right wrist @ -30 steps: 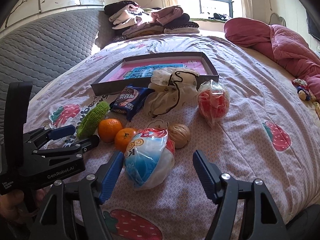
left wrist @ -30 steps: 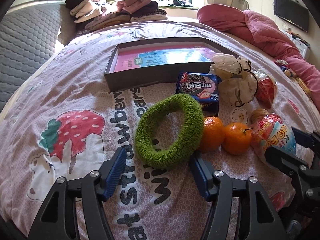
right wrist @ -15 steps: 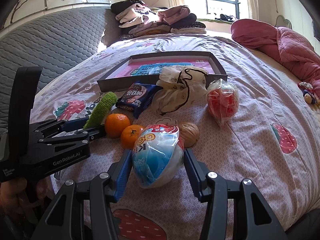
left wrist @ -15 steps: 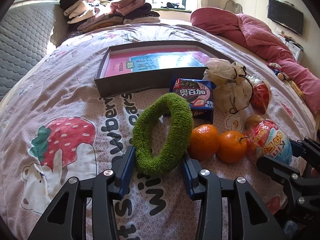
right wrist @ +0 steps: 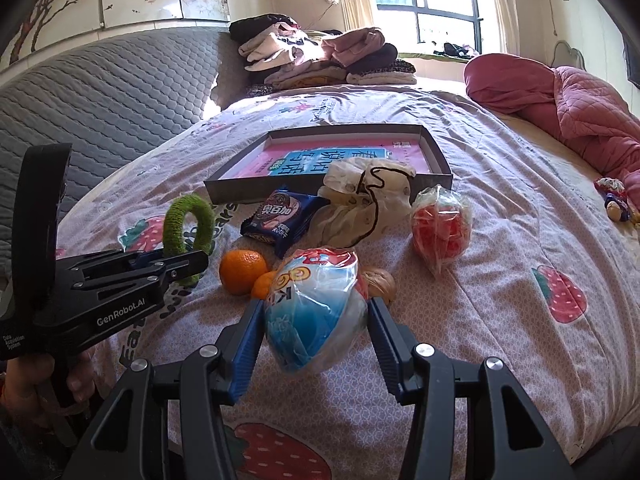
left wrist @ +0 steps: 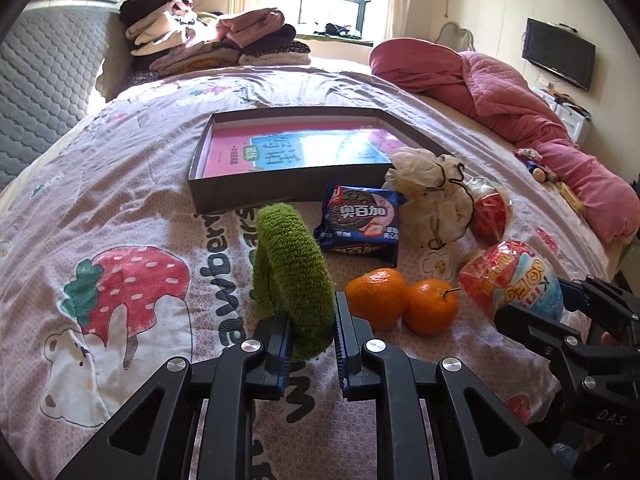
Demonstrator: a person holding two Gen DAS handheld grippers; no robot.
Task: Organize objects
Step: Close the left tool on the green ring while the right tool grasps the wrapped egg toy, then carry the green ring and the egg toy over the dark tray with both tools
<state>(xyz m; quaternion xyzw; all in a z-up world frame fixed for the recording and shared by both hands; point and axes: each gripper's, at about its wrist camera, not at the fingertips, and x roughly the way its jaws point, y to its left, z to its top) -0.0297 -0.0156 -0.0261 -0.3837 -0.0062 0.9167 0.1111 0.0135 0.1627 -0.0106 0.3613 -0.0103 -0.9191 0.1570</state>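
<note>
Green ring | base hidden between left fingers

The left gripper has just closed its jaws, pinching a fuzzy green fabric ring. The right gripper clamps a clear-wrapped blue and red egg-shaped toy. Both point downward.

We're seeing two matte black handheld grippers, left gripper and right gripper, with blue ribbed finger pads, silver screws, and white "GenRobot.AI" lettering on the side.
</note>
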